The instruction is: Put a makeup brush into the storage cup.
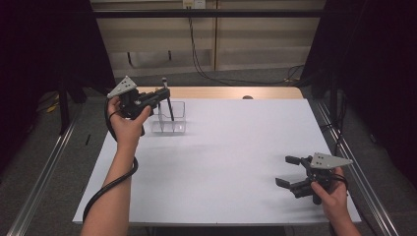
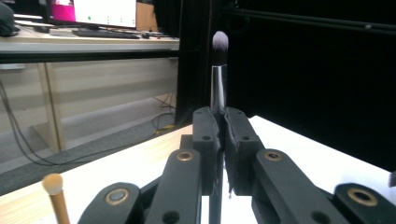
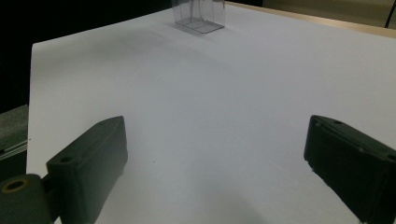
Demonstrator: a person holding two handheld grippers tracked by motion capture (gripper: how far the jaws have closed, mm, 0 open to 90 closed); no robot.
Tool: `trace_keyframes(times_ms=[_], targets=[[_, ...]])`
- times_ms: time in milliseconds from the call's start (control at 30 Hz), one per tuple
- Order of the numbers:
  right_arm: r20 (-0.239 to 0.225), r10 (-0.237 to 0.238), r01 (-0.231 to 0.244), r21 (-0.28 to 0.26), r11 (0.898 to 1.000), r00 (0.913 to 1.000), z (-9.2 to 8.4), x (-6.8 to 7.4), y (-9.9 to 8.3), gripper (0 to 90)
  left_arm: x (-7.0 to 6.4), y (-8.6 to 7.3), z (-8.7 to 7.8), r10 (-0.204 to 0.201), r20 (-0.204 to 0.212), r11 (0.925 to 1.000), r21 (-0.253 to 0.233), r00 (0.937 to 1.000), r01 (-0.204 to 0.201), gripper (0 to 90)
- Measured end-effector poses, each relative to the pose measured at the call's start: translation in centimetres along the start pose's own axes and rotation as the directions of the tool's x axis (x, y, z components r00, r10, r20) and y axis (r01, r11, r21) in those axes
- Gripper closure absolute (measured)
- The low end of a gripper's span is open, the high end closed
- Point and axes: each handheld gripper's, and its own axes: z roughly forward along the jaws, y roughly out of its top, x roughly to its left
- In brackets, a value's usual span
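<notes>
Left fingers clamped on makeup brush; right fingers apart; no legible writing.

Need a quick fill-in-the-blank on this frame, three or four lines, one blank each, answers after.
1. The left gripper is shut on a slim black makeup ____.
2. The brush stands with its bristle tip pointing ____.
3. The clear plastic organiser box sits on the ____ table.
4. The right gripper has its jaws ____.

Missing words: brush; up; white; open
</notes>
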Motion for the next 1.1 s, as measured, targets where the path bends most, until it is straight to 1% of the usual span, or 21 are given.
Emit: trace_keyframes(times_ms=[67,100,200,233,400,500,800,833,900,1067,1100], targets=[[-0.004,0.0,0.0,0.001,1.0,1.0,0.0,0.0,0.0,5.8,0.1,0.2,0.1,0.009,-0.007,0.9999,0.007,0.9999,-0.009,84.0],[-0.005,-0.001,0.001,0.001,1.0,1.0,0.0,0.0,0.0,5.8,0.2,0.3,0.2,0.004,-0.003,1.0,-0.005,1.0,-0.004,84.0],[-0.004,-0.001,0.001,0.001,1.0,1.0,0.0,0.0,0.0,5.8,0.4,0.5,0.2,0.019,-0.013,0.9998,0.001,0.9997,-0.019,84.0],[-0.004,-0.001,0.001,0.0,1.0,1.0,0.0,0.0,0.0,5.8,0.4,0.6,0.3,0.015,-0.013,0.9999,-0.003,0.9998,-0.015,84.0],[-0.005,-0.002,0.002,-0.001,1.0,1.0,0.0,0.0,0.0,5.8,0.7,0.9,0.5,0.024,-0.032,0.9997,-0.006,0.9992,-0.024,84.0],[-0.007,-0.004,0.004,-0.001,1.0,1.0,0.0,0.0,0.0,5.8,0.9,1.0,0.6,0.034,-0.045,0.9994,0.002,0.9984,-0.034,84.0],[-0.012,-0.003,0.003,-0.002,1.0,0.9999,0.0,0.0,-0.1,5.8,1.6,0.8,0.5,0.023,-0.081,0.9997,-0.004,0.9965,-0.024,83.9],[-0.011,-0.004,0.004,-0.001,1.0,0.9999,0.0,0.0,-0.1,5.8,1.6,0.8,0.5,0.016,-0.085,0.9998,-0.008,0.9963,-0.017,83.9],[-0.011,-0.004,0.004,-0.001,1.0,0.9999,0.0,0.0,-0.1,5.8,1.7,0.9,0.4,0.028,-0.09,0.9996,-0.003,0.9956,-0.028,83.9],[-0.011,-0.005,0.005,-0.001,1.0,0.9999,0.0,0.0,-0.1,5.8,2.0,0.9,0.2,0.036,-0.1,0.9993,0.005,0.9943,-0.036,83.9],[-0.011,-0.005,0.005,-0.001,1.0,0.9999,0.0,0.0,-0.1,5.8,2.0,0.9,0.1,0.03,-0.103,0.9995,0.0,0.9942,-0.03,84.0]])
